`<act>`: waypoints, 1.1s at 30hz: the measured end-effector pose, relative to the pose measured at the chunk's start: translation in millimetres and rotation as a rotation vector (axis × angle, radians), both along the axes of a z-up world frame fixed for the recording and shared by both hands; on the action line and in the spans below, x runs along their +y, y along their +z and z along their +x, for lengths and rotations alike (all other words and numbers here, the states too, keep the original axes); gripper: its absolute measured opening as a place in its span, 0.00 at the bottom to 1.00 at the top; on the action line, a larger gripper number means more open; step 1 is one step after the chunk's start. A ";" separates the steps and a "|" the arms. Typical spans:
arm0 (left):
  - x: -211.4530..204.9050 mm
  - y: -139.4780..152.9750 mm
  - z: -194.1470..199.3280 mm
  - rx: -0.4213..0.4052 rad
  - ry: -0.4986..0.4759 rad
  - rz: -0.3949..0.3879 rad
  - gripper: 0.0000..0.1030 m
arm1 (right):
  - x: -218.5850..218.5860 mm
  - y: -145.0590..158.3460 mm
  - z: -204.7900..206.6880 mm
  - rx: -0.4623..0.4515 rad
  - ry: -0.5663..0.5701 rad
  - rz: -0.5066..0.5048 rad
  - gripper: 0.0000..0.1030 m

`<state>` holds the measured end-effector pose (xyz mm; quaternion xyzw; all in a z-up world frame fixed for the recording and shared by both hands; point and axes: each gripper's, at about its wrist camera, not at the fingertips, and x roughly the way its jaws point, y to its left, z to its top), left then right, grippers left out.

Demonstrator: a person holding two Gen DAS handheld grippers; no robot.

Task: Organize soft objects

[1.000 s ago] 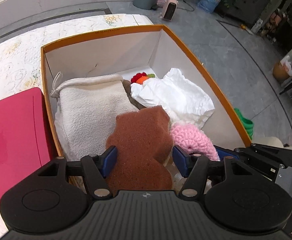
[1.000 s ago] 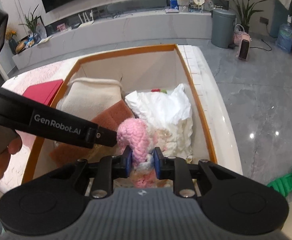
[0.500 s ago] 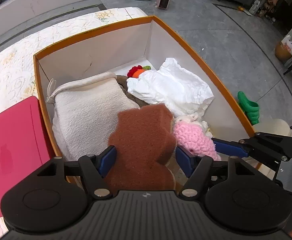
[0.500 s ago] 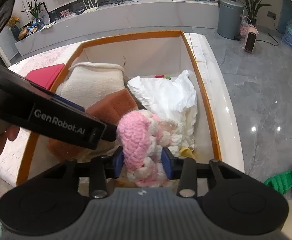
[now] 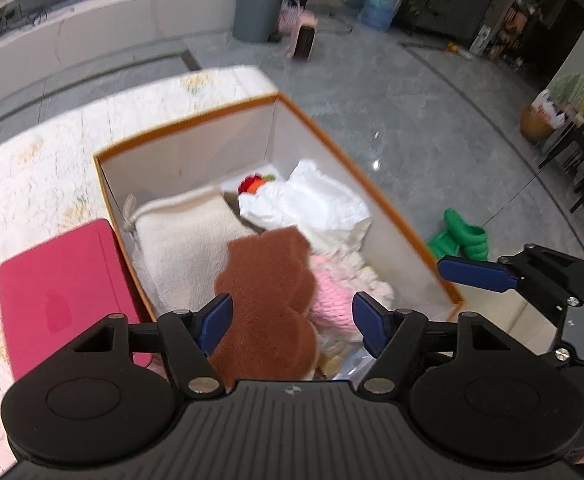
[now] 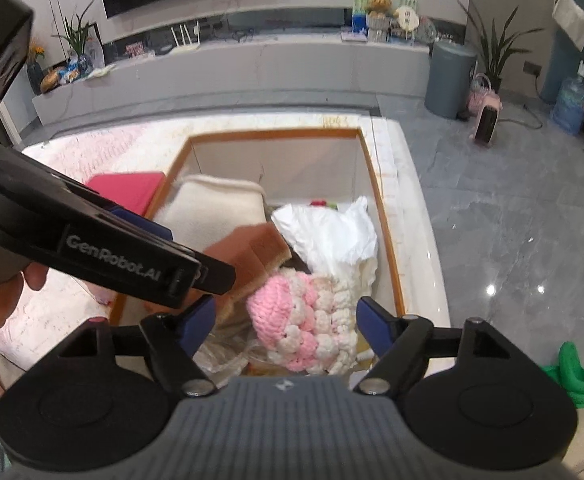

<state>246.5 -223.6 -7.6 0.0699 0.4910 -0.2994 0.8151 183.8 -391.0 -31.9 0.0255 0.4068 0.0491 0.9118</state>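
hanging wide apart, the left gripper [image 5: 292,322] is gripping nothing, the brown sponge [image 5: 267,300] lying between and below its fingers in the box [image 5: 408,240]. the right gripper [image 6: 285,320] is opening over the pink knit [image 6: 292,320]; it may be snagging yarn. the box's near end is being hidden.

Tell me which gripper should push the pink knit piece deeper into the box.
Right. The right gripper, jaws opening, frames the pink knit piece without gripping it. The left gripper frames the brown sponge instead, in the box.
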 end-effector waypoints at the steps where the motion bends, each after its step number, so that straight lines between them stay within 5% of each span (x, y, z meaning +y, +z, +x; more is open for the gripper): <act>1: 2.5 6.1 -3.5 -0.014 0.001 -0.007 0.78 | 1.0 5.0 -4.2 -0.014 -0.002 0.000 0.76; 14: 60.0 75.8 -75.1 -0.326 0.032 -0.065 0.77 | 23.7 65.7 -61.1 -0.189 -0.056 0.042 0.84; 21: 96.7 80.7 -123.9 -0.505 0.107 -0.070 0.77 | 48.0 88.0 -97.6 -0.298 -0.071 0.084 0.96; 33: 148.1 71.5 -183.3 -0.710 0.311 -0.049 0.85 | 116.1 86.9 -148.9 -0.458 -0.085 0.064 0.97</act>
